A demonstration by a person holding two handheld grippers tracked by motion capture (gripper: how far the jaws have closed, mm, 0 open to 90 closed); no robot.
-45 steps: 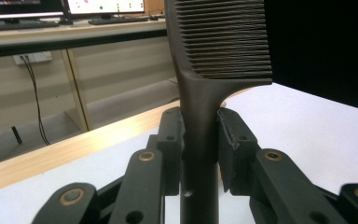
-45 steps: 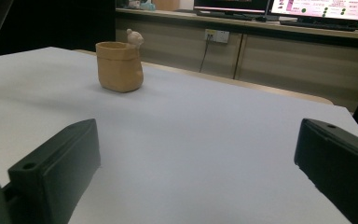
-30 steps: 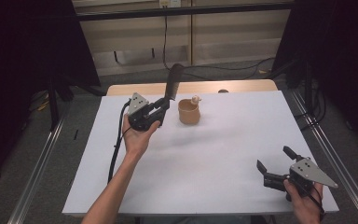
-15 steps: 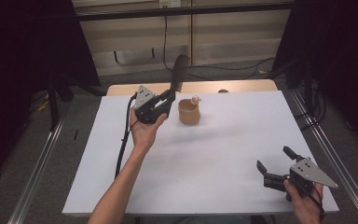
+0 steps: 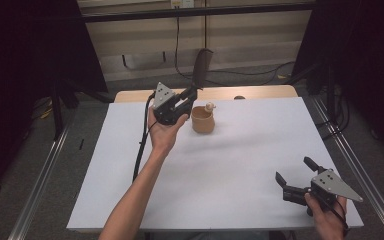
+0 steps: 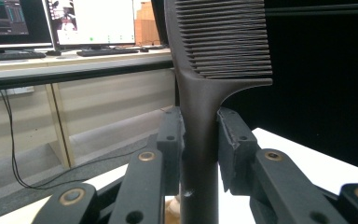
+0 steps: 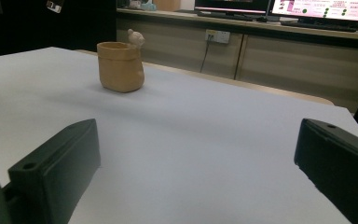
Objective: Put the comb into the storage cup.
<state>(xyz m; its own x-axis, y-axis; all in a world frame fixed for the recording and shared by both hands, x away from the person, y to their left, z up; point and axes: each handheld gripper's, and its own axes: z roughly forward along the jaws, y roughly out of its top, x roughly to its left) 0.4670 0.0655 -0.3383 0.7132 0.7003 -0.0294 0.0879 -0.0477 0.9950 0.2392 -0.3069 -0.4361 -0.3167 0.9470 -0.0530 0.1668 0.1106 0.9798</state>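
Light falls evenly from above on the white table (image 5: 240,165); the surroundings are dark, the pictures slightly soft.

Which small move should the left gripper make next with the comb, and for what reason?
Probably move the comb right, over the brown cup, then lower it. The left gripper clamps its handle, teeth upward, just left of the cup's open mouth.

1. White desk (image 5: 220,200) on grey floor (image 5: 40,190), metal rails (image 5: 35,185) along both side edges.
2. Beige cabinet wall (image 5: 250,47) beyond the far edge, cables hanging.
3. Lit monitors (image 6: 93,21) on a counter.
4. Black curtains (image 5: 25,60) flanking both far corners.
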